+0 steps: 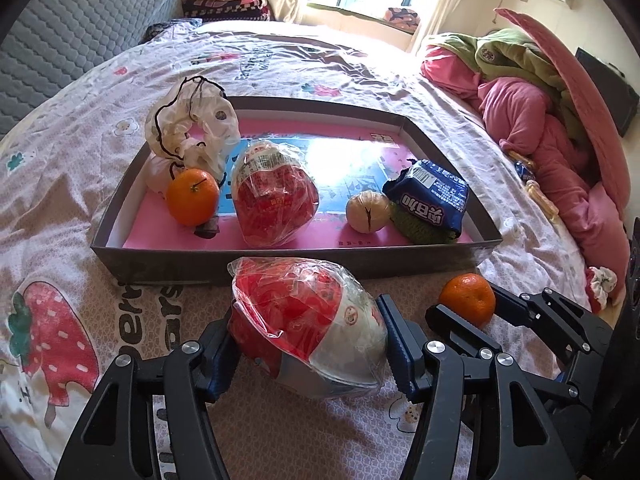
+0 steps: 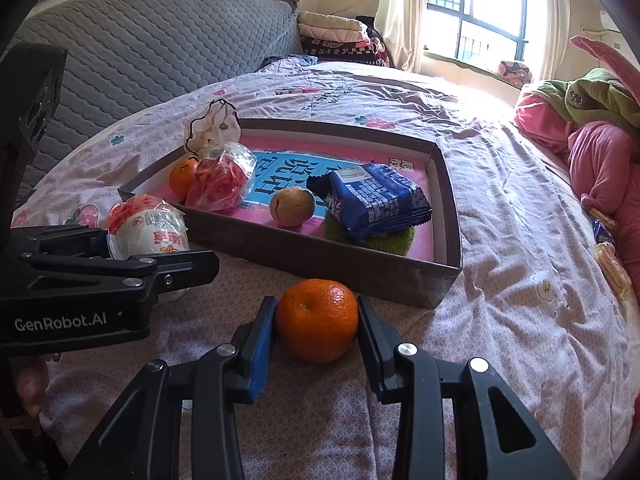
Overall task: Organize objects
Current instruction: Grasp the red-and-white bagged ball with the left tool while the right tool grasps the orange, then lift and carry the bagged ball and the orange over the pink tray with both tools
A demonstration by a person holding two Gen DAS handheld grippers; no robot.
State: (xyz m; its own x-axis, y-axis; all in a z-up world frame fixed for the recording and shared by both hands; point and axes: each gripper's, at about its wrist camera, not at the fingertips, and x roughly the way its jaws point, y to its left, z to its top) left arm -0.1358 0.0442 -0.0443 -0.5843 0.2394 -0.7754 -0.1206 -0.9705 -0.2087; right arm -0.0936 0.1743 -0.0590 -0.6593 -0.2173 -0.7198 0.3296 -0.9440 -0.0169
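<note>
The left gripper (image 1: 308, 344) clamps a red-and-white plastic-wrapped bowl (image 1: 308, 328), jaws moderately wide. The right gripper (image 2: 316, 320) clamps a round orange tangerine (image 2: 316, 318), jaws narrow, on the patterned bedsheet (image 2: 500, 240).

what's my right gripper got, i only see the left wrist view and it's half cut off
observer: the right gripper has both pads against the sides of the orange, which sits on the bedsheet in front of the box.
operator: and the wrapped bowl in my left, which way is it turned
observer: the wrapped bowl lies on its side in the left gripper, and its white printed lid faces the right wrist camera.
operator: anything else near it
observer: part of a hand shows below the left gripper's body, at the frame's lower left.
</note>
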